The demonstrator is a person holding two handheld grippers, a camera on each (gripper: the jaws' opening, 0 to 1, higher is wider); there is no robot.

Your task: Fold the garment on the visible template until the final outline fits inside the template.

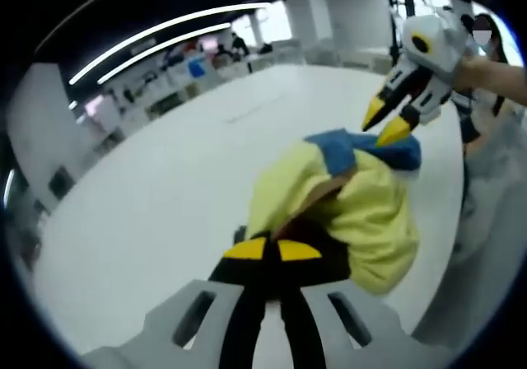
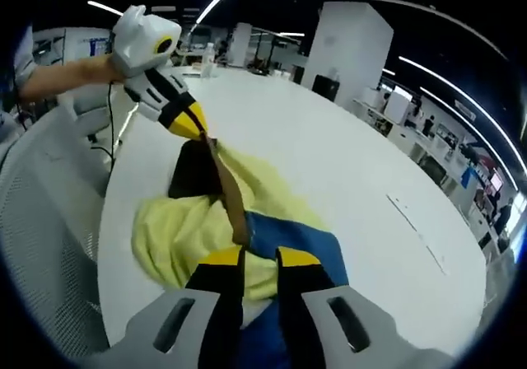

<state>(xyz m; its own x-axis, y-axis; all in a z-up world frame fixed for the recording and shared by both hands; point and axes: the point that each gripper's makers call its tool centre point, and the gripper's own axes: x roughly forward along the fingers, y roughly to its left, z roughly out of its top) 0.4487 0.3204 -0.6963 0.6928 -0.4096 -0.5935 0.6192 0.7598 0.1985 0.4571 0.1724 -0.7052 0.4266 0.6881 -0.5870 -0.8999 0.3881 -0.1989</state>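
No readable text, labels, brands, numbers or signs in either view. Nothing printed showed on the garment (image 1: 362,212), and the table (image 1: 165,188) carried no markings that could be read. Background was too blurred and small to make out any signage.

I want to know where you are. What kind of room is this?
Probably a big open office or lab. A large white table holds the yellow and blue garment, long strip lights run across a dark ceiling, and rows of desks stand beyond a white pillar.
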